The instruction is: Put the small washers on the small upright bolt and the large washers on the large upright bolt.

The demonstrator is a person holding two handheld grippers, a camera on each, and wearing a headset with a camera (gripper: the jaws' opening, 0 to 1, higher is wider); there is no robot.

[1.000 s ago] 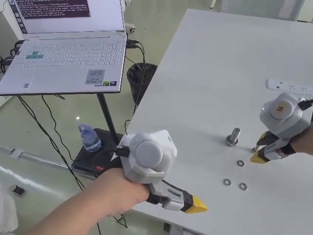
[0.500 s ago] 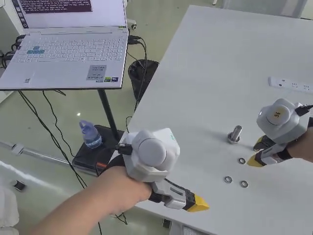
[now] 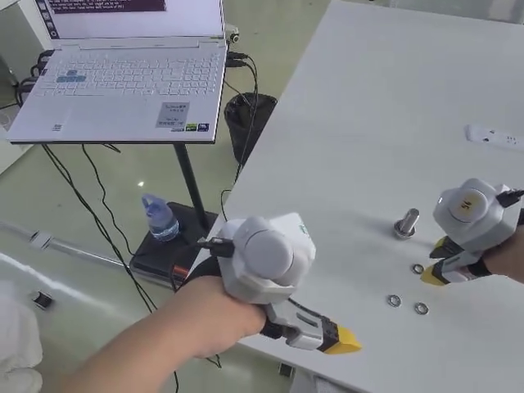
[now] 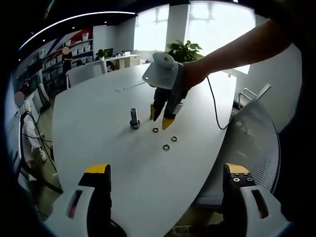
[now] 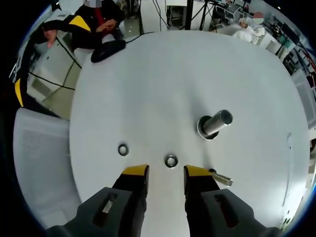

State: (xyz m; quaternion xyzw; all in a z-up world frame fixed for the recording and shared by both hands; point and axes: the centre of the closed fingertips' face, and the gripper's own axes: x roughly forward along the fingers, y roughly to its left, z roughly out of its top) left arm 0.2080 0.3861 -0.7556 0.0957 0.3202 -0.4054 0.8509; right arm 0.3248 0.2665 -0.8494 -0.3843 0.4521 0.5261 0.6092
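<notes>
Worked at a white table (image 3: 368,123), a laptop (image 3: 123,82) on its stand off at 10 o'clock in the head view. Held the left gripper (image 3: 340,340) low by the near table edge, jaws spread wide with nothing between them, idle by the look of it. Held the right gripper (image 5: 166,174) tips-down just over the table, jaws a little apart and empty, the nearest washer (image 5: 171,160) lying just ahead of the gap at 12 o'clock. Judged the step in hand to be picking up that ring. Best done by lowering the tips to straddle it and closing across its rim rather than pressing down, since so thin and flat a piece seemed likely to skate or flip, then lifting it level for threading. Noted the large bolt (image 5: 213,123) upright on its head at 1 o'clock of the jaws, plain grey metal, apart from the rings. Took a thin pin (image 5: 222,178) just beside the right jaw at 3 o'clock for the small bolt, though too little showed to be sure. Saw another washer (image 3: 394,300) and a last washer (image 3: 421,309) near each other at 6 o'clock of the large bolt in the head view. Found all three flat, silvery and open-centred; could not tell large from small.
</notes>
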